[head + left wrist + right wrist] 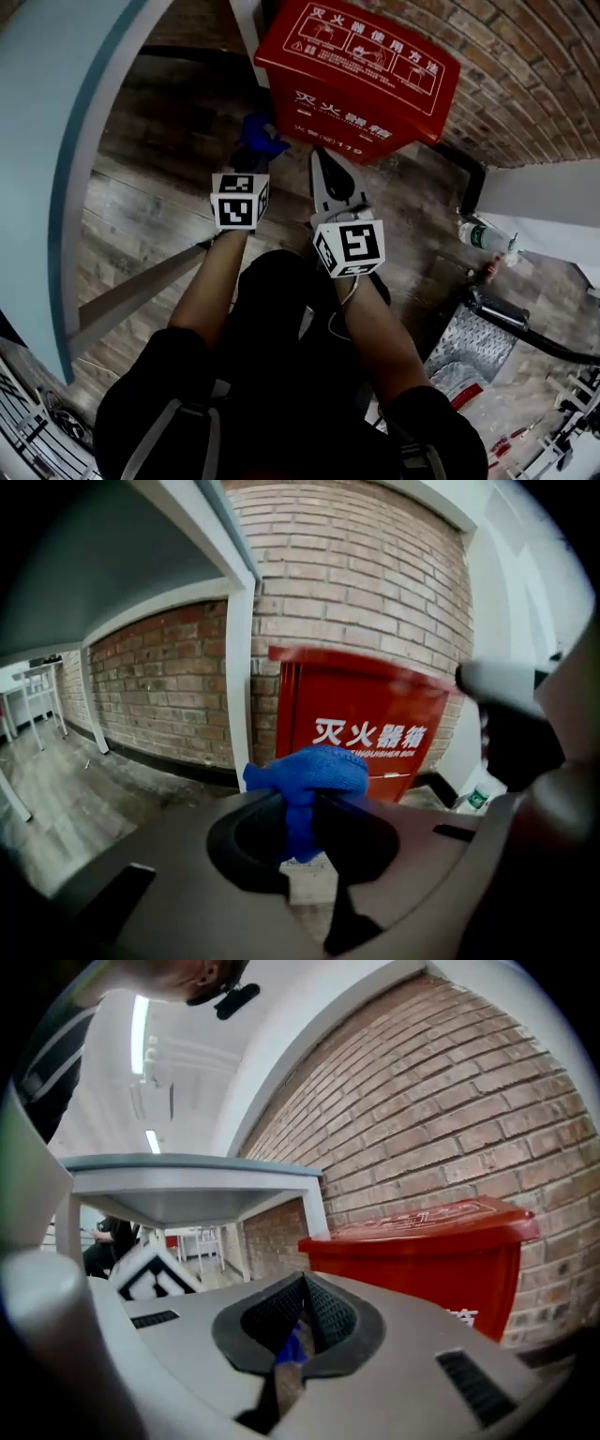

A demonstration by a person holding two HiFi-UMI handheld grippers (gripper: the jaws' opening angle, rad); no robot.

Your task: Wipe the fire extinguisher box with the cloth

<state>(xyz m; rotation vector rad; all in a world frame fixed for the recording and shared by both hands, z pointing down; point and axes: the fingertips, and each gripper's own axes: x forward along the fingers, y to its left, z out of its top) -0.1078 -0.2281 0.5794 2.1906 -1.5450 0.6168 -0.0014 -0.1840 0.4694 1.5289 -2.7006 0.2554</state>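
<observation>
The red fire extinguisher box [361,75] stands on the wooden floor against the brick wall, with white characters on its lid and front. My left gripper [255,155] is shut on a bunched blue cloth [258,139], held just short of the box's lower left corner. In the left gripper view the cloth [309,772] bulges out above the jaws, with the box [370,719] behind it. My right gripper [321,161] is beside the left one, jaws together and holding nothing, pointing at the box front. In the right gripper view the box [441,1241] is at the right.
A grey table top [56,141] with a white leg [241,677] is on the left of the box. A plastic bottle [483,234], a black pipe [506,319] and a metal tread plate [469,347] lie to the right. The brick wall [356,574] rises behind the box.
</observation>
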